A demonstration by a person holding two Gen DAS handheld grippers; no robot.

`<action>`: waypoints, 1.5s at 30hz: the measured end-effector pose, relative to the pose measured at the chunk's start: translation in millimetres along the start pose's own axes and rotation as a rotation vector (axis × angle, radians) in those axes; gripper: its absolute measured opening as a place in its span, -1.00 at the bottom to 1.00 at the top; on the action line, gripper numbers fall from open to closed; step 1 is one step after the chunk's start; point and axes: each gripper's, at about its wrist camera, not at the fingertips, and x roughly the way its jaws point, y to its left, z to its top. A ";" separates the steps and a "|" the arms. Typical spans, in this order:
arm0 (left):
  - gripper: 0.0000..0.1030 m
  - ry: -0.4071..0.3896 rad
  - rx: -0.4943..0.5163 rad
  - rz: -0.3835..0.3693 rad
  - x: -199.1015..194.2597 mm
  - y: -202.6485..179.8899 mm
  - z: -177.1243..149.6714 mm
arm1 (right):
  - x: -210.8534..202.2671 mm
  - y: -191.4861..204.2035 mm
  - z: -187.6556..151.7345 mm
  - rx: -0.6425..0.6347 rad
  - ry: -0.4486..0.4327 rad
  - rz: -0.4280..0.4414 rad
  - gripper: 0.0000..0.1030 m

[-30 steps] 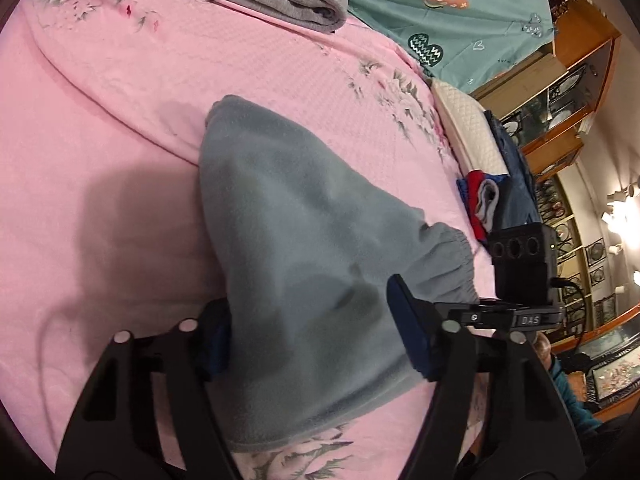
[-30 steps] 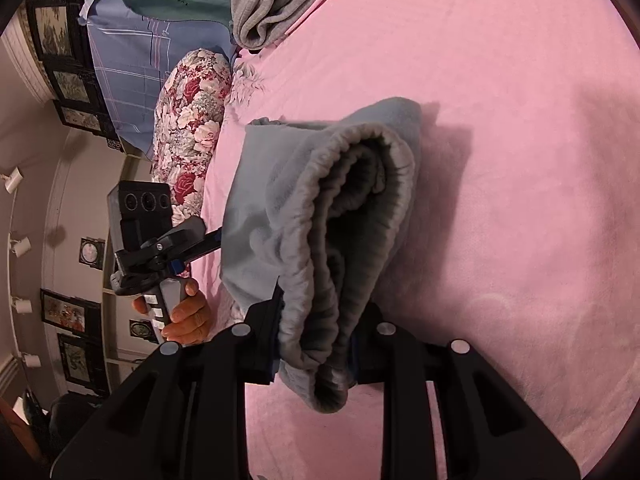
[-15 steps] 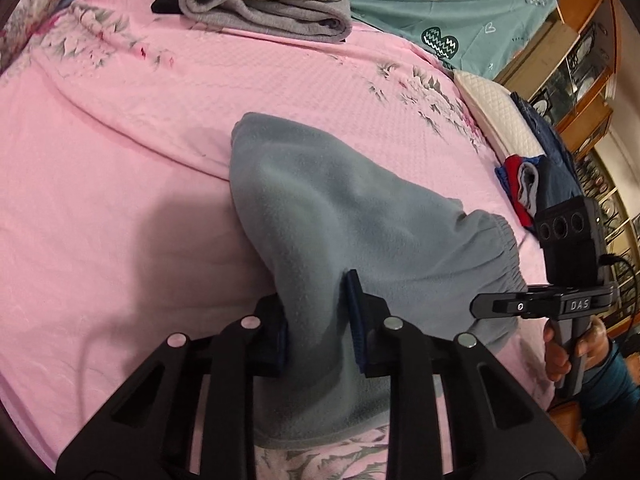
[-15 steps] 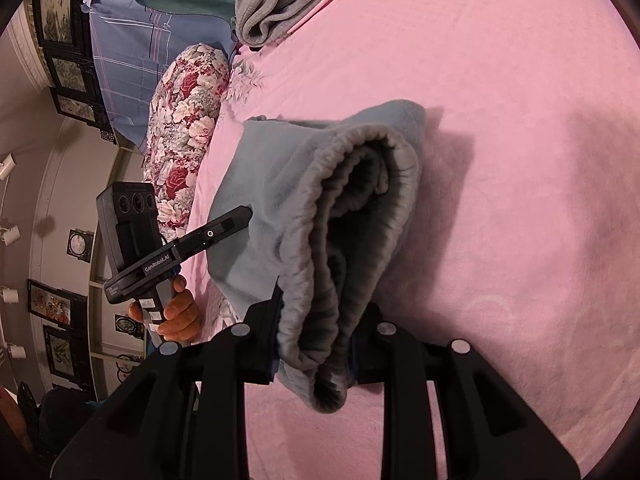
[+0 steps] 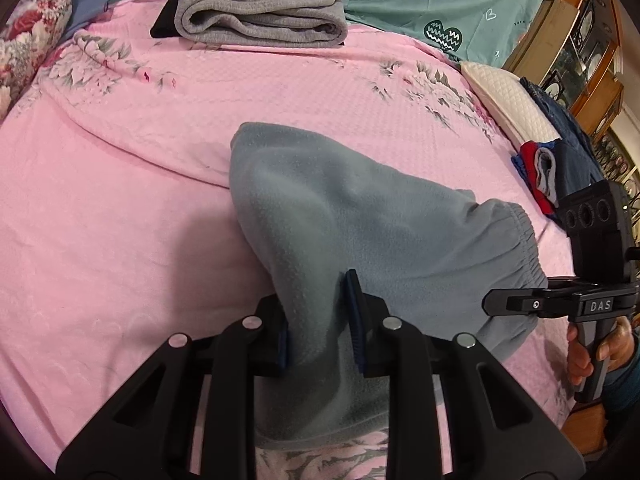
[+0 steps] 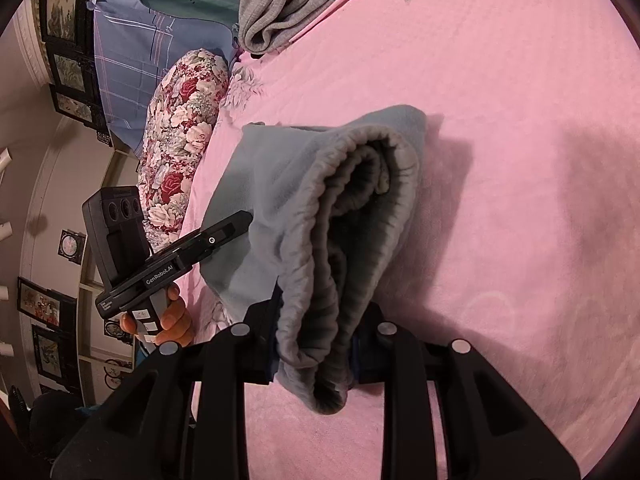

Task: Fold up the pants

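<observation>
The grey-blue fleece pants (image 5: 360,220) lie partly folded on the pink bedspread (image 5: 120,200). My left gripper (image 5: 318,320) is shut on a pinch of the fabric near its front edge. My right gripper (image 6: 316,340) is shut on the gathered elastic waistband (image 6: 344,240) and holds it bunched upright. In the left wrist view the right gripper (image 5: 520,302) shows at the waistband end. In the right wrist view the left gripper (image 6: 224,232) shows at the pants' left side.
Folded grey clothes (image 5: 260,12) lie at the far side of the bed. A floral pillow (image 6: 180,140) and a teal sheet (image 5: 440,0) lie beyond. Red and blue clothes (image 5: 544,172) and a white cushion (image 5: 504,92) sit at the right edge.
My left gripper went from open around the fabric to shut on it and lifted a pinch. The right gripper kept its hold on the waistband.
</observation>
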 end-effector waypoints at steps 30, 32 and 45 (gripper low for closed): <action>-0.73 -0.427 -0.043 0.192 -165.2 -5.8 274.4 | -91.3 208.8 198.0 -0.463 -0.377 -0.065 -0.54; -0.73 -0.406 -0.082 0.221 -144.2 6.7 306.2 | -82.0 209.9 226.8 -0.464 -0.404 -0.077 -0.54; -0.54 -0.229 -0.211 0.379 64.9 117.6 399.4 | 38.0 118.7 409.8 -0.272 -0.409 -0.164 -0.54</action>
